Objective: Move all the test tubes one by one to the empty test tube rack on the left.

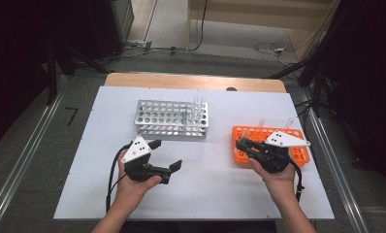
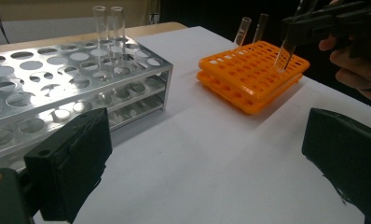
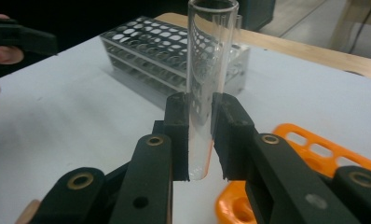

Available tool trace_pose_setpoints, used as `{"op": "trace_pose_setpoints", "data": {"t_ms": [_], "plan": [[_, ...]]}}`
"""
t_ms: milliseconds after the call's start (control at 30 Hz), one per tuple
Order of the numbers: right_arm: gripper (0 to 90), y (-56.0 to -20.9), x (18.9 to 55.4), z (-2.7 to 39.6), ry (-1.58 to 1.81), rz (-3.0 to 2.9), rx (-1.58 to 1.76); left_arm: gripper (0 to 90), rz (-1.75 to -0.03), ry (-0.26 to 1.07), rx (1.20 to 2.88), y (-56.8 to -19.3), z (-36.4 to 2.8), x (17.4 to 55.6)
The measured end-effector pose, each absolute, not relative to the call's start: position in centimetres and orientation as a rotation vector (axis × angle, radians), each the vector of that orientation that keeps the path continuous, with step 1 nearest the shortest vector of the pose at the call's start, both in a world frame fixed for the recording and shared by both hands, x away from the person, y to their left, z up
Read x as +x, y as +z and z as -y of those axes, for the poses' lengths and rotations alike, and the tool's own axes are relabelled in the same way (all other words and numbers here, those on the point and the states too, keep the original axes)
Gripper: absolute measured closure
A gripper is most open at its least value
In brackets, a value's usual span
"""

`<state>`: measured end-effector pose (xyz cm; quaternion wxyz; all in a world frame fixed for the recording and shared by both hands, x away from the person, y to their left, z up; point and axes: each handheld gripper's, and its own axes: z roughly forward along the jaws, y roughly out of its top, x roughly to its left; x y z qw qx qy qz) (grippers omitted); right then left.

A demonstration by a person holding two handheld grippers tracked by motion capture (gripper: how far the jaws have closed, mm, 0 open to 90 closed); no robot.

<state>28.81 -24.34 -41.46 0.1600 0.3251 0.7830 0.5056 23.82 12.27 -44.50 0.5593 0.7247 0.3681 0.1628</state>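
My right gripper is shut on a clear empty test tube, which stands upright between the pads. It hovers over the left end of the orange tube rack. In the left gripper view the right gripper holds the tube tilted, with its tip just above the orange rack. Two more tubes stand at that rack's far edge. My left gripper is open and holds nothing, on the white sheet in front of the silver metal rack. Two clear tubes stand in the silver rack's far right corner.
A white sheet covers the table, with a wooden edge at the back. There is bare sheet between the two racks and along the front. Metal rails and cables run on the floor at both sides.
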Motion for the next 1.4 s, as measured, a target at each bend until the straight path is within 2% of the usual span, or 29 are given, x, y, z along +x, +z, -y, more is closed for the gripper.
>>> {"op": "trace_pose_setpoints", "data": {"t_ms": [233, 433, 700, 867, 1400], "plan": [[74.1, -41.6, 28.0, 22.1, 1.474, -2.309, 0.868, 4.2, -0.84, 0.365, 1.703, -44.1, -11.7, 23.6], [74.1, -42.2, 27.3, 20.2, 1.456, -2.369, 0.82, 17.7, -0.845, 0.359, 1.694, -43.7, -11.2, 23.3], [74.2, -43.0, 26.5, 17.9, 1.43, -2.434, 0.755, 24.4, -0.821, 0.328, 1.695, -43.4, -10.7, 23.1], [74.1, -43.5, 26.0, 16.4, 1.406, -2.473, 0.706, 33.7, -0.796, 0.309, 1.702, -43.3, -10.1, 22.9], [74.2, -44.1, 24.7, 13.4, 1.343, -2.536, 0.596, 55.7, -0.707, 0.259, 1.739, -43.2, -8.3, 22.5]]}}
